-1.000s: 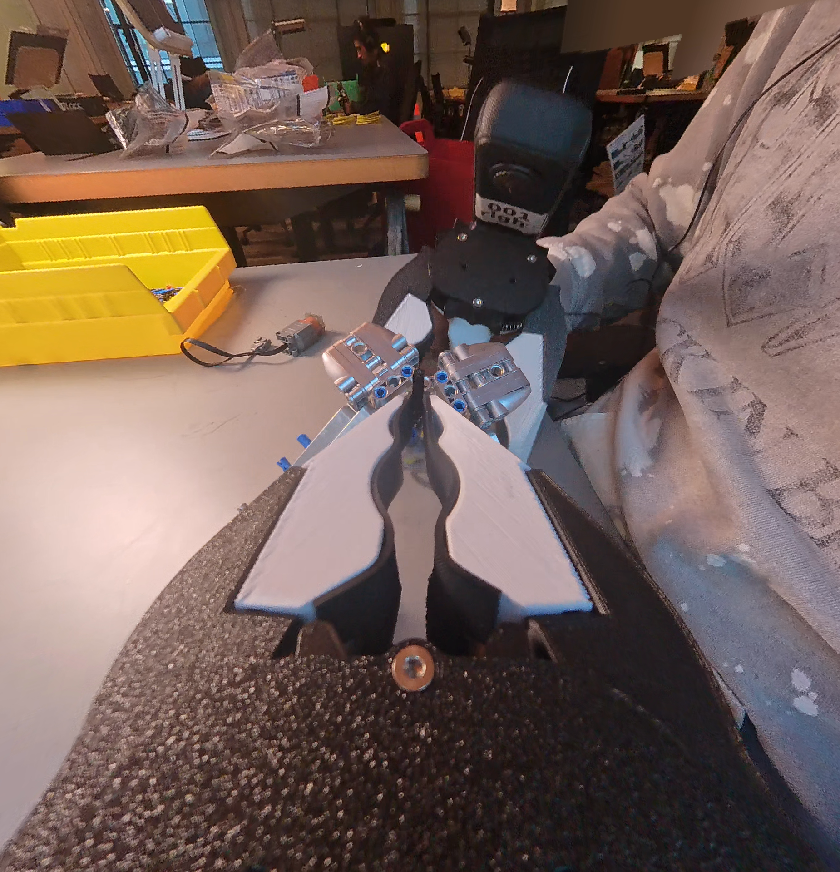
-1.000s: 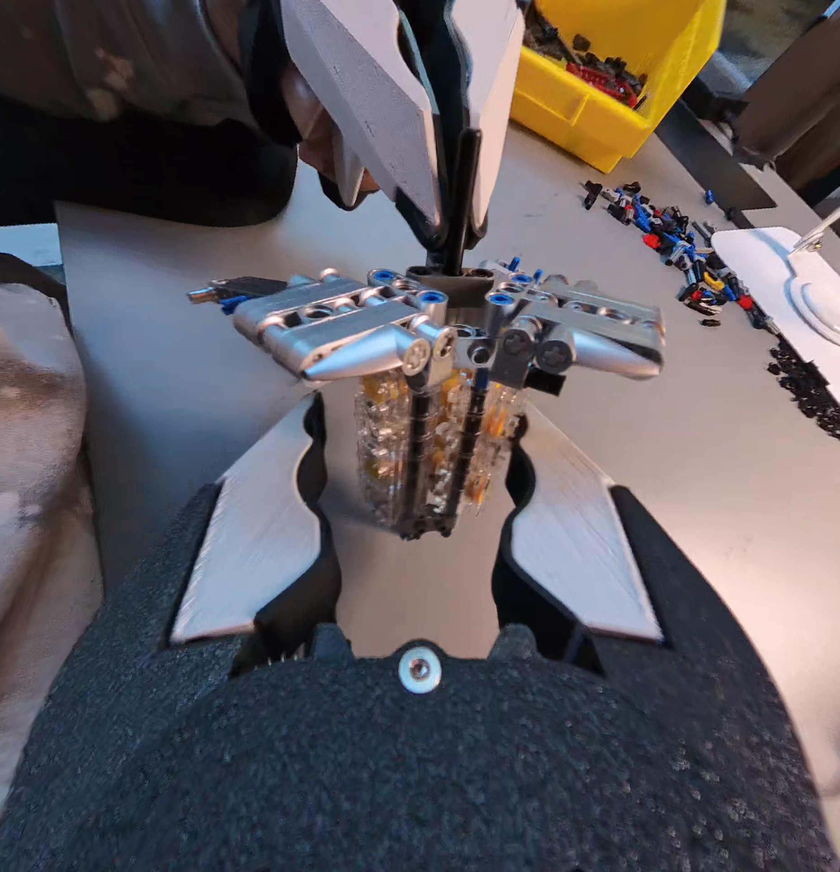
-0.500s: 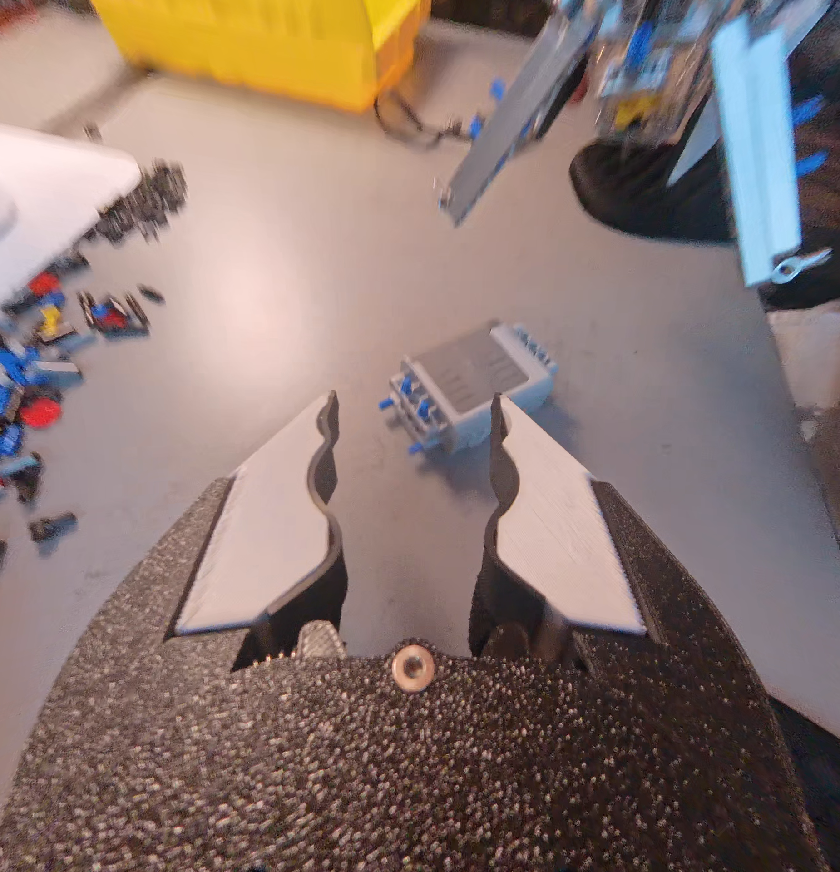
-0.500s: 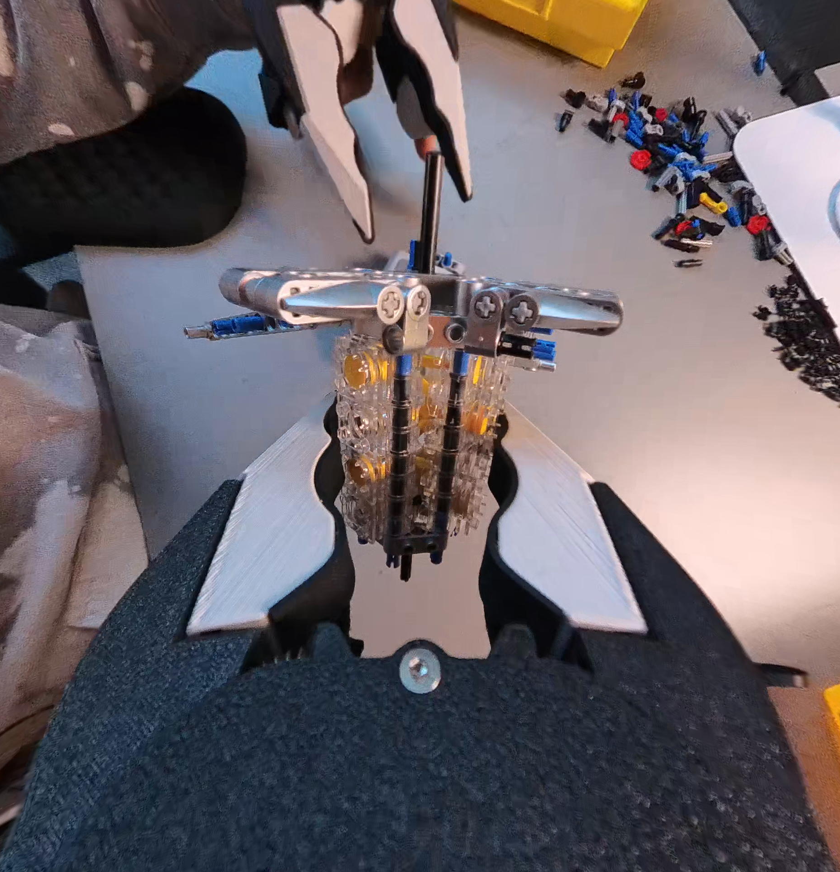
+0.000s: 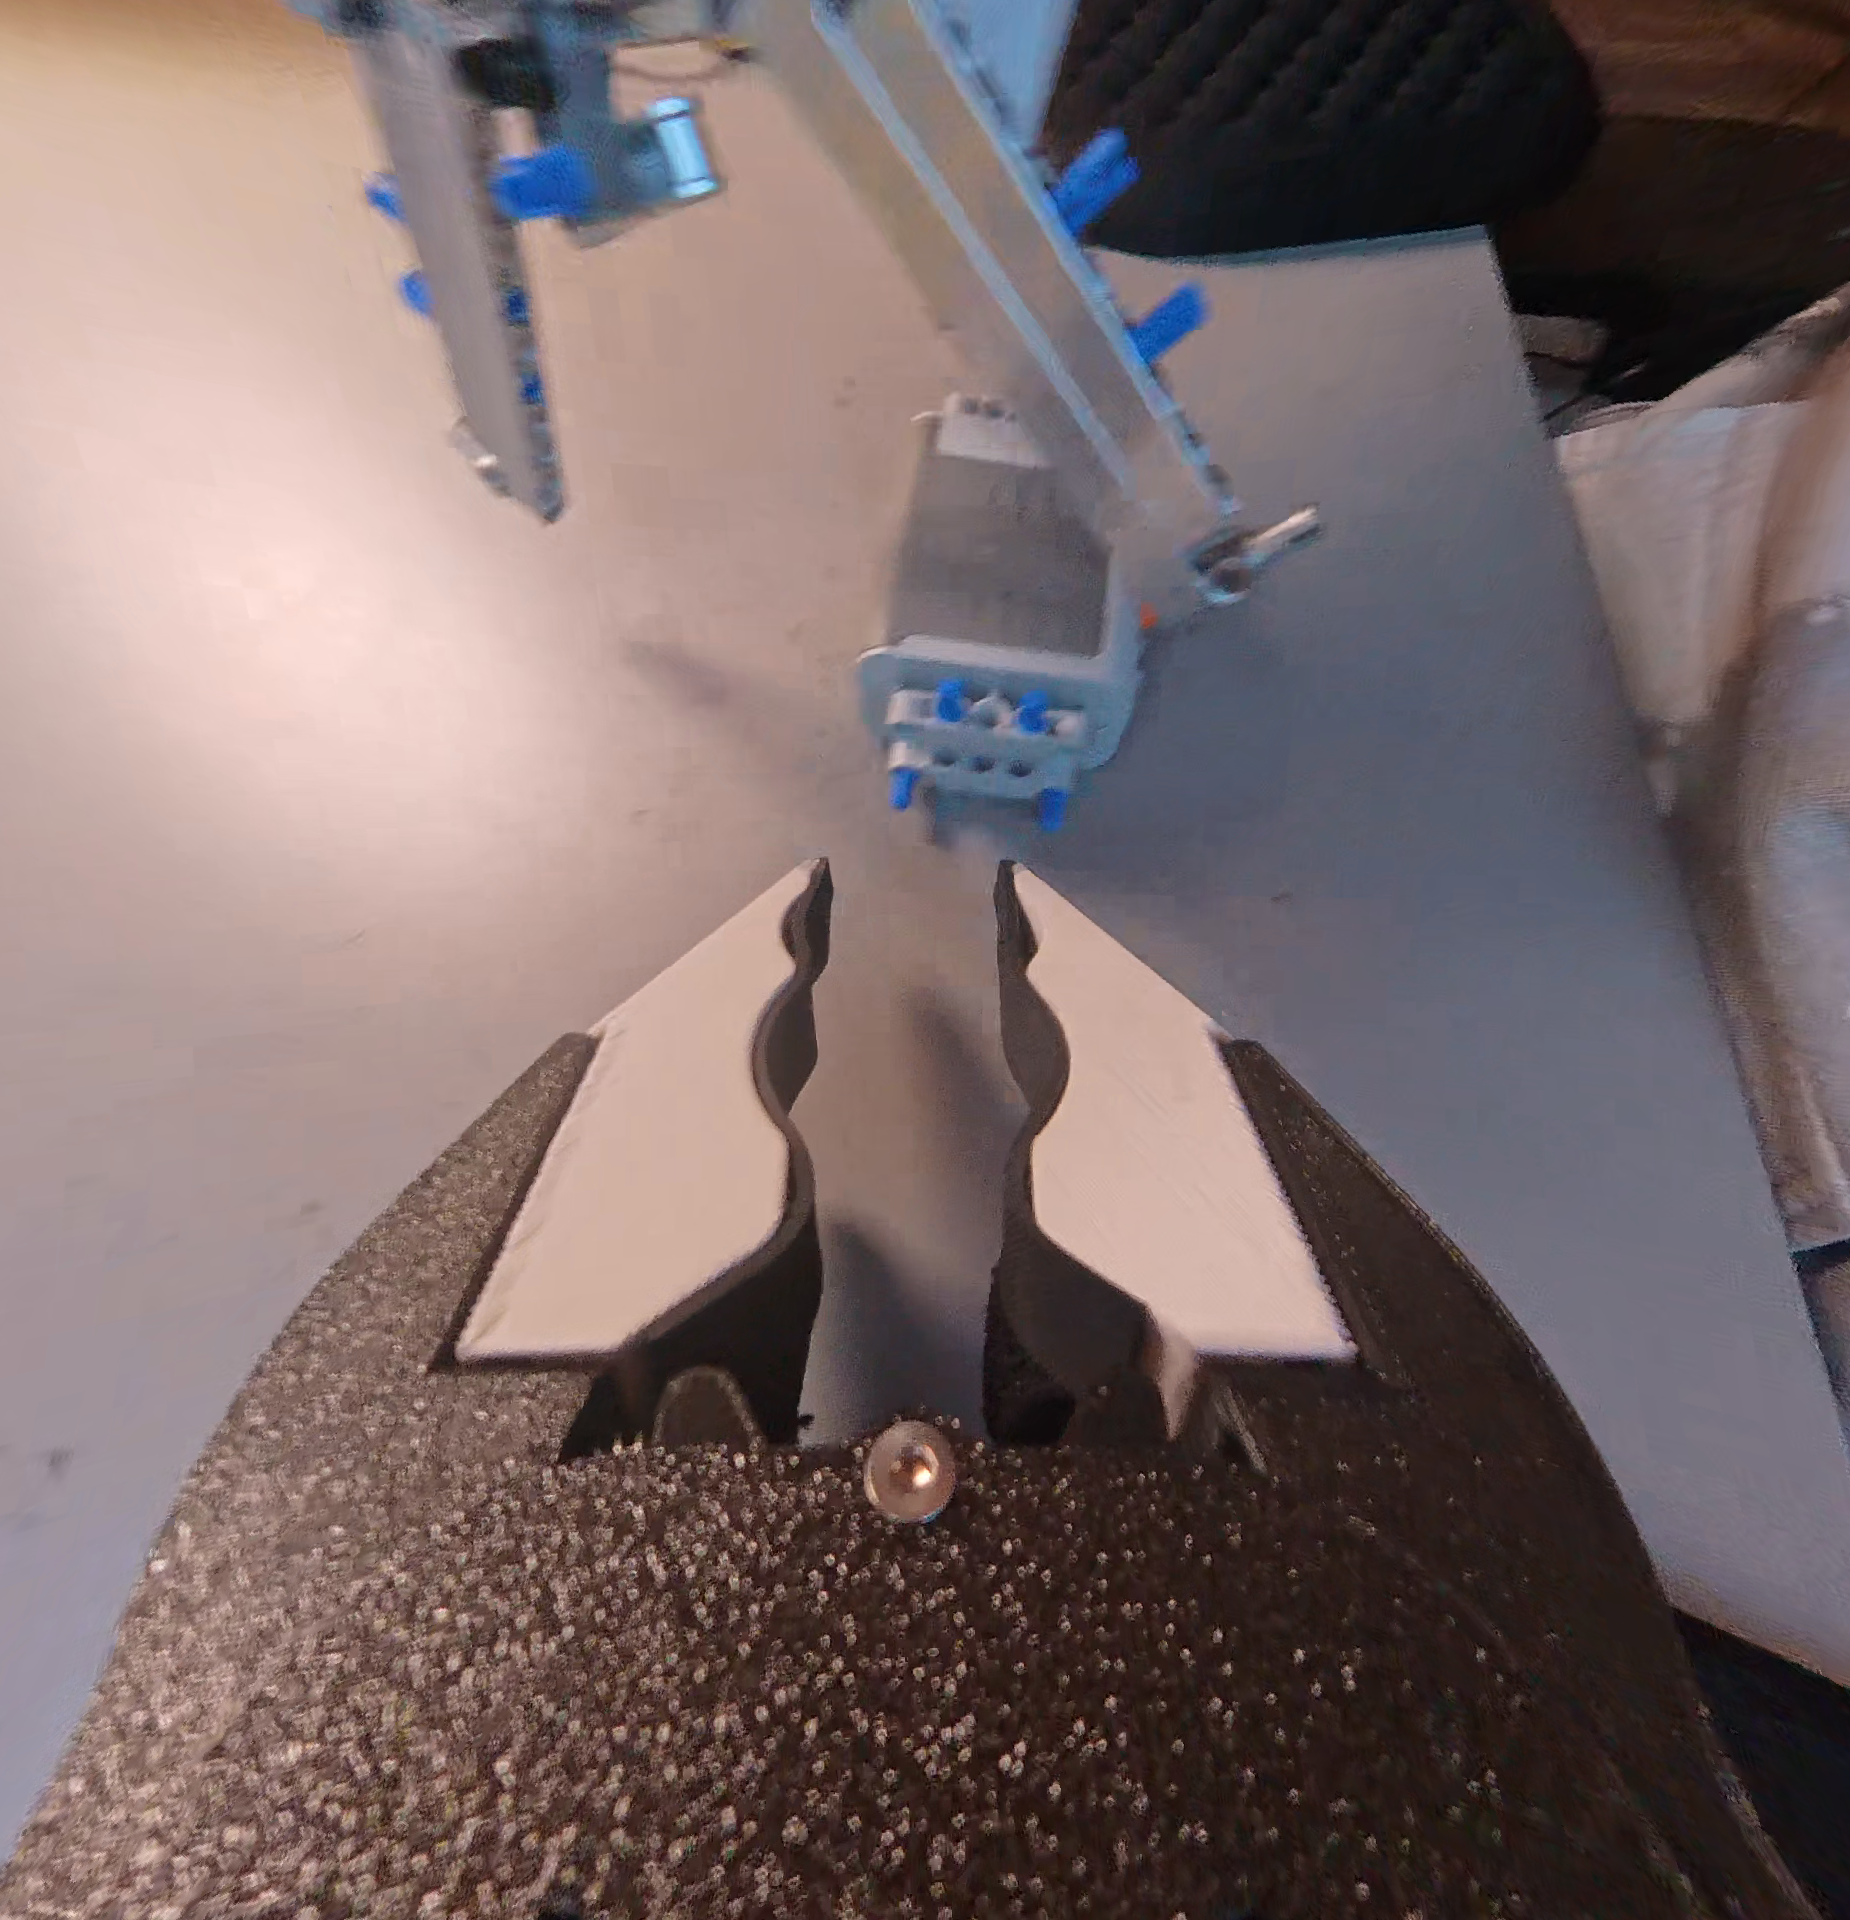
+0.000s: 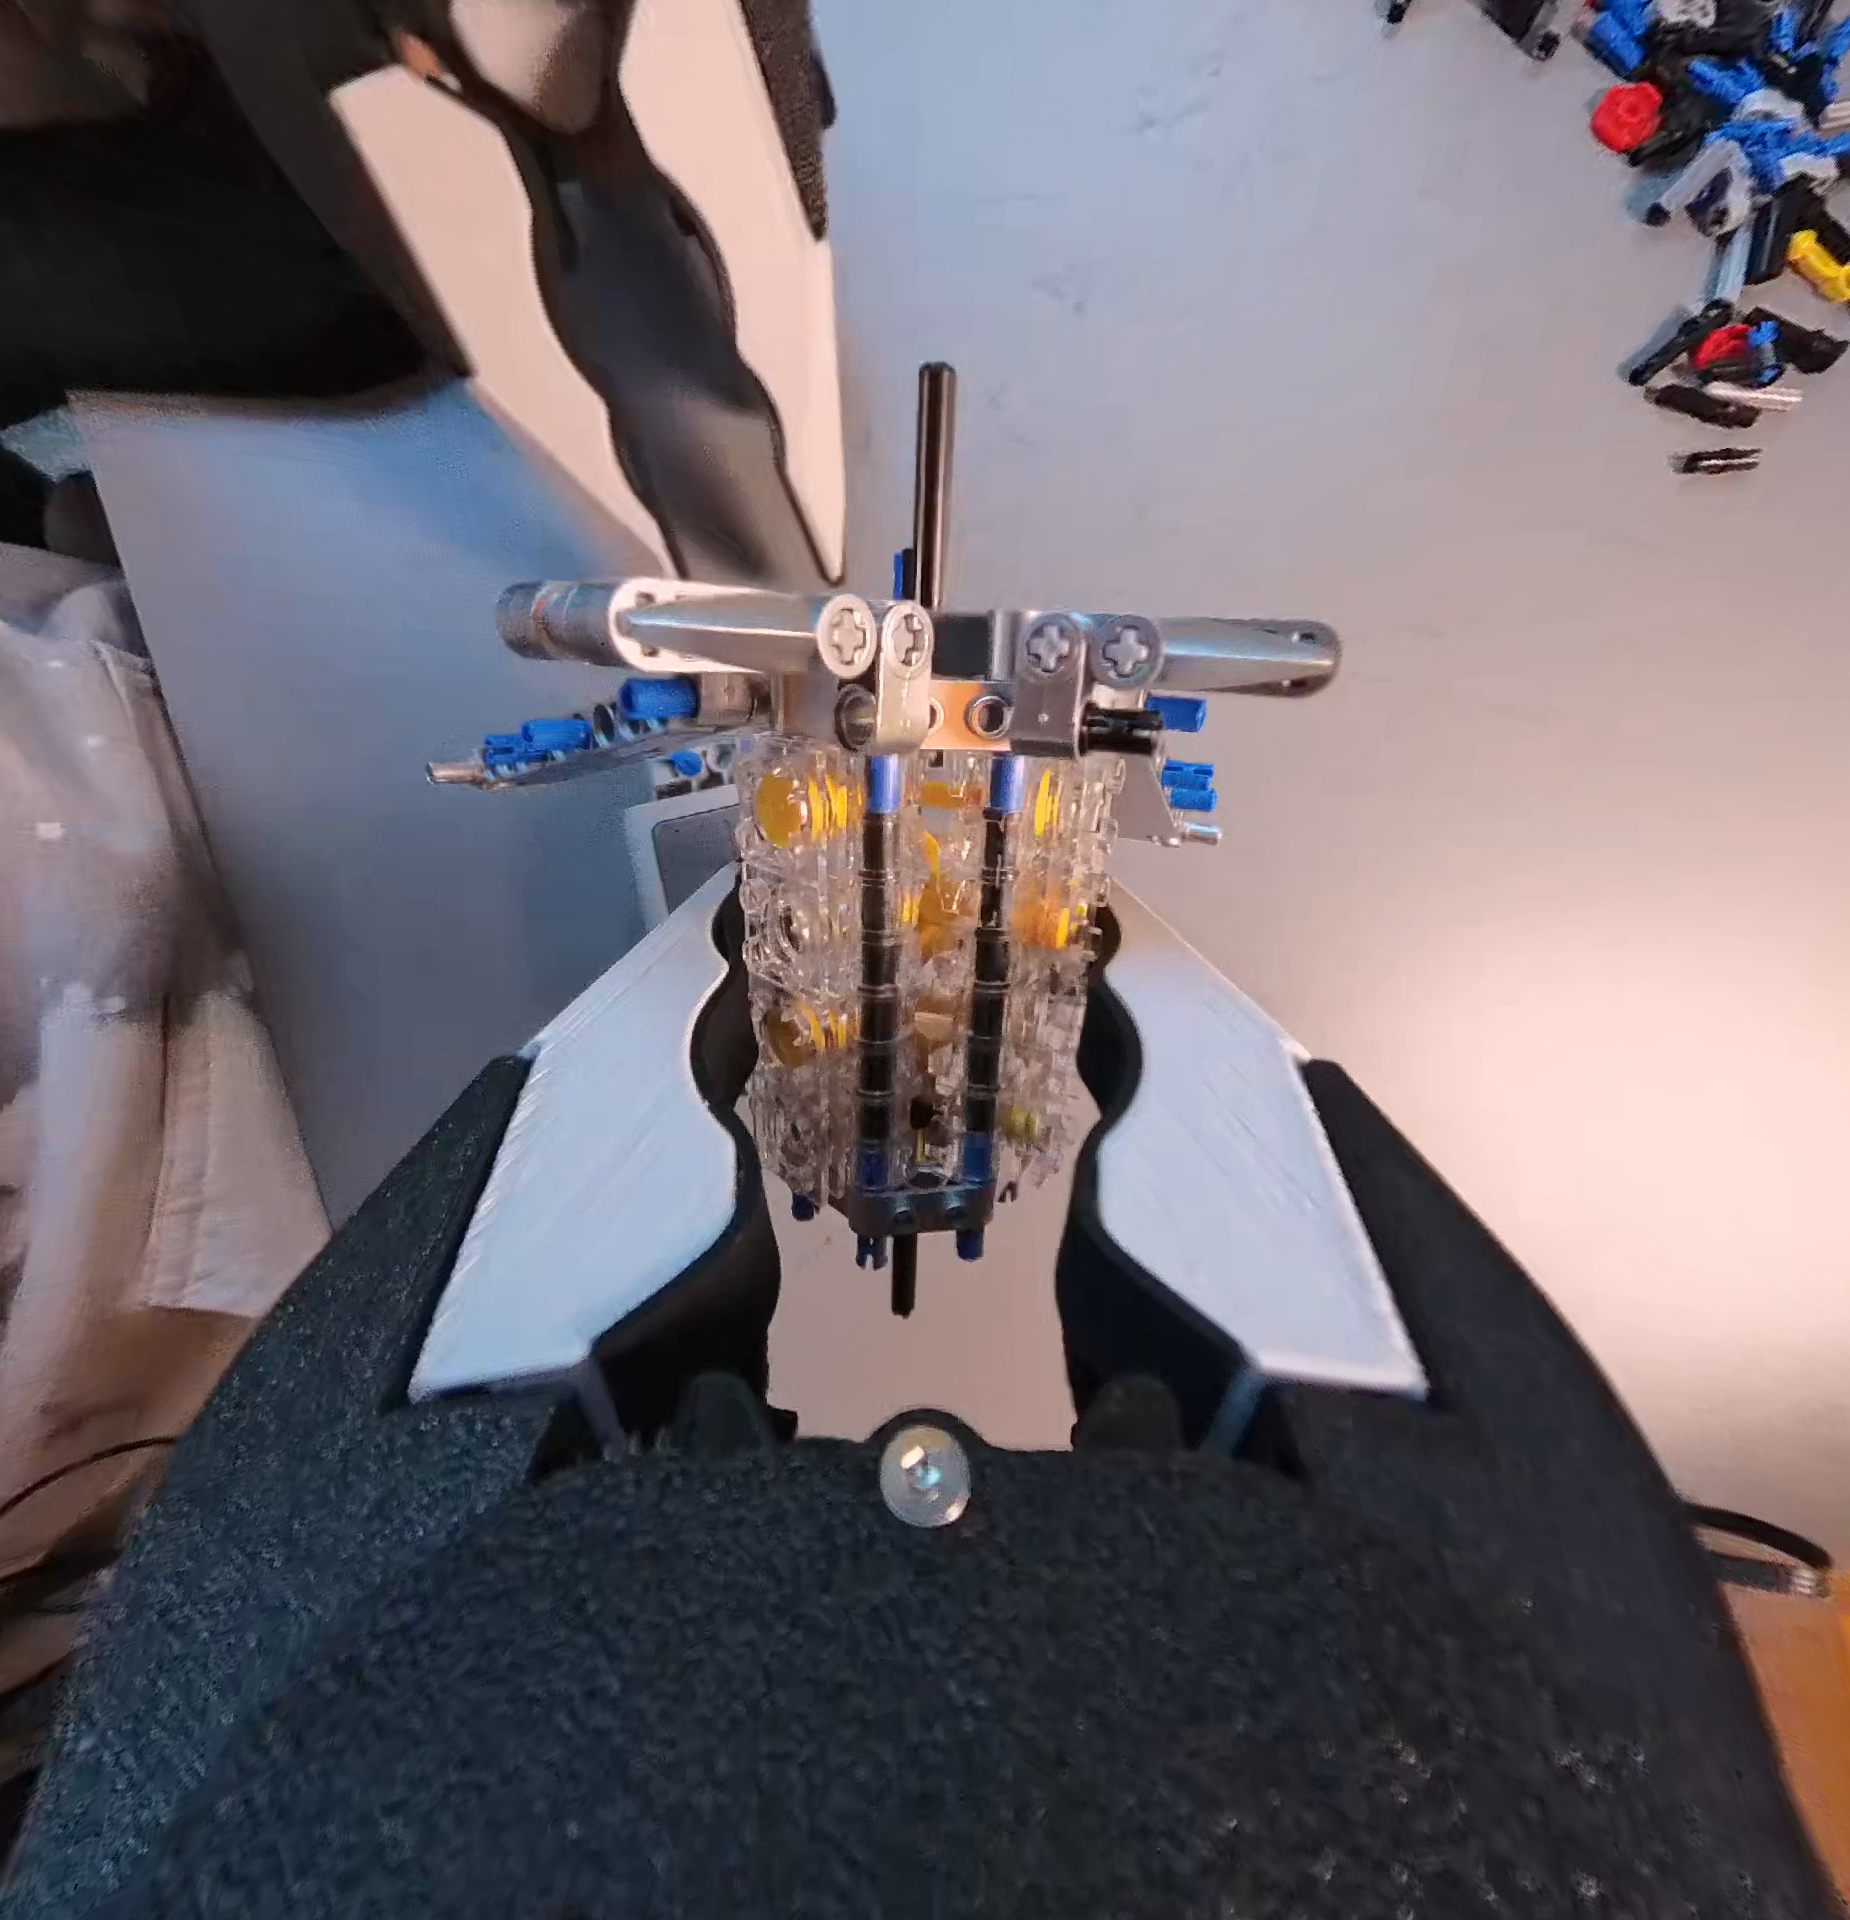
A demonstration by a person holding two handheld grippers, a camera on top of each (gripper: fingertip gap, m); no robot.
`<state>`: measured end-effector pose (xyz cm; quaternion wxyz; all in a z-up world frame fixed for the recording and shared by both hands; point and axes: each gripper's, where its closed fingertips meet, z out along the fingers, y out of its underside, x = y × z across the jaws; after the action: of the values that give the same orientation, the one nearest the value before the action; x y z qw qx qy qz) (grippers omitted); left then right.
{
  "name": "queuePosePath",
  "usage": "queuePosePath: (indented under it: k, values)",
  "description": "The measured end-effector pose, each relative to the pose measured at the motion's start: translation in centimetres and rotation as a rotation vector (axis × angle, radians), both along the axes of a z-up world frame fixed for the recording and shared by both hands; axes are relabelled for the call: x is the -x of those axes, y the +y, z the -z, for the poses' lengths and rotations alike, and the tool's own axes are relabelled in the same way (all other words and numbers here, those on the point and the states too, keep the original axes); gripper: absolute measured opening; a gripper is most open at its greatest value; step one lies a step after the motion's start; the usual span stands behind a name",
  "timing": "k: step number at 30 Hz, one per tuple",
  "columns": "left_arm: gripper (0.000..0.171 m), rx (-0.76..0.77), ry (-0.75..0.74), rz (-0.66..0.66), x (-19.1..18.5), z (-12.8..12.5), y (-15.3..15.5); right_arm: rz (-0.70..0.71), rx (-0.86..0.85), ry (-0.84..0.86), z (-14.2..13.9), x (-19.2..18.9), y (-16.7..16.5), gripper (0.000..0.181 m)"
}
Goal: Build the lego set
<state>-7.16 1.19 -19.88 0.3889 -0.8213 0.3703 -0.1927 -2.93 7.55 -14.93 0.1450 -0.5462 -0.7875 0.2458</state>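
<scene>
The right gripper [image 6: 916,935] has its fingers [image 6: 609,1122] closed on the clear and yellow core of a brick-built model [image 6: 916,956], gripped at both sides; the model's silver beams spread just beyond the fingertips and a black axle [image 6: 934,478] sticks out far past them. The left gripper [image 5: 910,878] holds nothing, fingers a narrow gap apart, above the grey surface [image 5: 277,727]. Just beyond its tips lies a grey block with blue pins [image 5: 999,665]. Loose small parts [image 6: 1752,208] lie far right

Matt grey table [image 5: 277,727]; glossy clear-plastic brick model [image 6: 921,935]
</scene>
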Motion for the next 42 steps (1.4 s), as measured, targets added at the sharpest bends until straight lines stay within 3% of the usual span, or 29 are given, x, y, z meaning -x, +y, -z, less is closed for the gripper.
queuePosePath:
  k: [3, 8, 10, 15, 21, 27, 32, 35, 42]
  values:
    - [0.03, -0.039, 0.008, -0.056, 1.5, -0.2, 0.7, -0.044, -0.016, -0.044, 0.6, -0.5, -1.3, 0.059]
    - [0.028, -0.241, -0.127, -0.03, 0.5, -5.6, 0.5, -0.11, -0.04, -0.116, 1.8, -1.0, -3.4, 0.059]
    - [0.027, -0.256, -0.146, 0.015, -0.3, -6.1, -0.2, -0.117, -0.062, -0.119, 2.1, -0.8, -3.6, 0.059]
    - [0.022, -0.22, -0.05, 0.048, -0.6, -3.9, -0.4, -0.108, -0.066, -0.1, 2.7, -0.2, -3.4, 0.058]
    - [0.022, -0.2, 0.019, -0.007, 0.0, -2.9, 0.2, -0.044, -0.092, -0.065, 2.4, -0.9, -0.8, 0.058]
    - [0.059, -0.197, 0.101, 0.031, -3.7, -1.2, 0.6, 0.114, 0.063, 0.049, 0.2, -4.3, 1.9, 0.059]
    - [0.097, -0.191, 0.126, -0.123, -6.7, -0.5, 2.6, 0.247, 0.047, 0.121, -0.5, -7.9, 4.8, 0.059]
    - [0.098, -0.179, 0.161, -0.183, -7.0, 0.2, 3.2, 0.284, 0.059, 0.16, -0.5, -9.2, 5.1, 0.059]
    - [0.077, -0.158, 0.194, -0.182, -7.1, 0.9, 3.2, 0.287, 0.065, 0.203, 0.2, -10.6, 4.8, 0.059]
